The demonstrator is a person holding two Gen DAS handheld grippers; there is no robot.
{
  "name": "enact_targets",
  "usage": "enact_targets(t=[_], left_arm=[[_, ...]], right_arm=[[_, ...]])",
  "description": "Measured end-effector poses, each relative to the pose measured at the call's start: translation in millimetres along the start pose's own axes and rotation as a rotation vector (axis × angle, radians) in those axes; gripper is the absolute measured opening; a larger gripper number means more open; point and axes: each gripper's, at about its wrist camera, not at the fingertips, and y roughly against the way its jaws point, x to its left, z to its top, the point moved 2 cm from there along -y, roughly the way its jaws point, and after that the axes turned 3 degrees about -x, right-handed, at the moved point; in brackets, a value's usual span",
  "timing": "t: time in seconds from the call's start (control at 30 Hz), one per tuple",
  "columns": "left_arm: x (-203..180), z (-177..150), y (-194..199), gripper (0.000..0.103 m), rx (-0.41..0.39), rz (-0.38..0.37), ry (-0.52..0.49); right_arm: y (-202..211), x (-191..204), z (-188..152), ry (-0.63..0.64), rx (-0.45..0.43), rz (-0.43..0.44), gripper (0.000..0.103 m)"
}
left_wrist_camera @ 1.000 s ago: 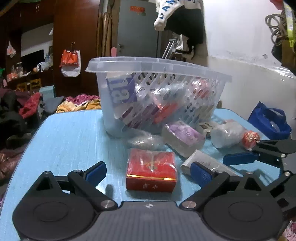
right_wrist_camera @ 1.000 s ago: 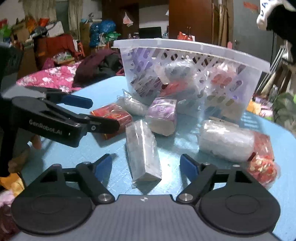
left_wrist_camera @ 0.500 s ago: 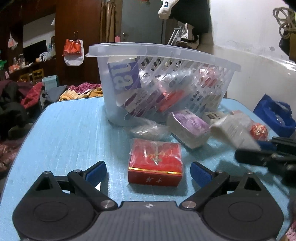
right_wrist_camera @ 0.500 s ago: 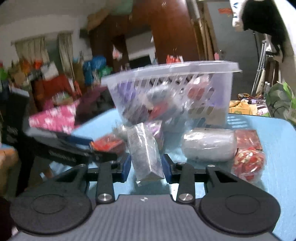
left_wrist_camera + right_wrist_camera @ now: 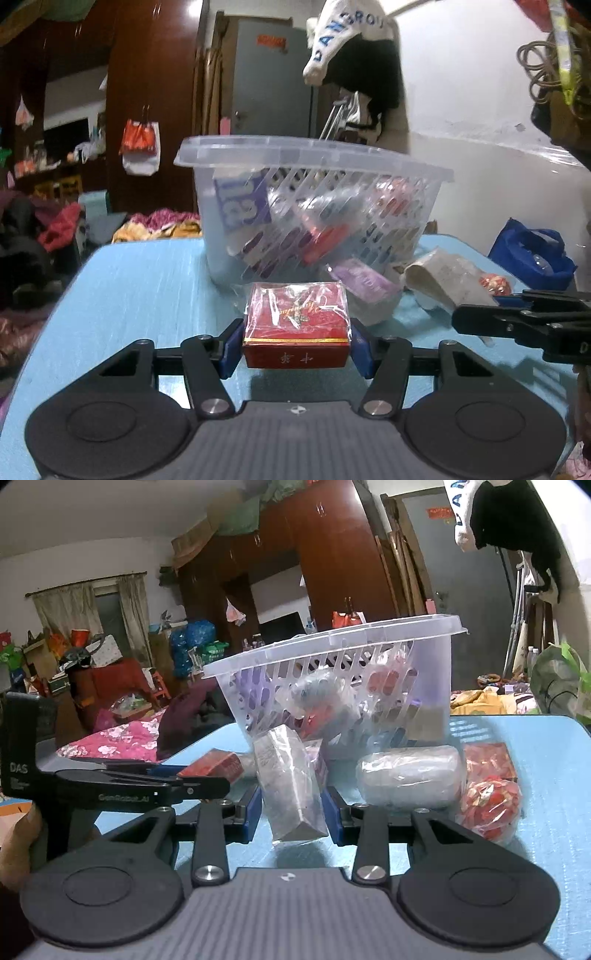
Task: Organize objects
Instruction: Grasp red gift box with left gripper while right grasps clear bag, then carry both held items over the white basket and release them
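Red box: the cellophane-wrapped red carton (image 5: 295, 325) sits between my left gripper (image 5: 294, 345) pads, which have just been closing and now clamp its sides, low over the blue table (image 5: 147, 295)
Grey pack: my right gripper (image 5: 291, 812) is clenched on the clear-wrapped grey packet (image 5: 288, 786), tilted
Basket: clear slotted plastic basket (image 5: 314, 206) just behind, holding packets

I can read only a few texts. On the white garment (image 5: 347, 33) that hangs near the door are blue letters "ANGROU", cut at both ends. On the side of the left gripper (image 5: 177, 775), seen from the right wrist, stand "DAS" and, less sharp, "GenRobot.AI". The red box (image 5: 295, 325) has gold characters on its front, which I cannot read.
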Motion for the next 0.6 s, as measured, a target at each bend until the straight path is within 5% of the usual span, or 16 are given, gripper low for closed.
enact_targets(t=[0.27, 0.43, 0.6], left_arm=[[-0.4, 0.1, 6.3, 0.062, -0.044, -0.009, -0.016], [-7.8, -5.0, 32.7, 0.062, -0.218, 0.0, -0.055], [-7.5, -7.1, 45.7, 0.062, -0.3, 0.016, -0.047]], right_arm=[[3.8, 2.7, -0.7, 0.022, -0.04, -0.001, 0.04], [12.0, 7.9, -1.9, 0.068, -0.104, -0.013, 0.04], [18.4, 13.4, -1.5, 0.113, -0.167, -0.035, 0.041]])
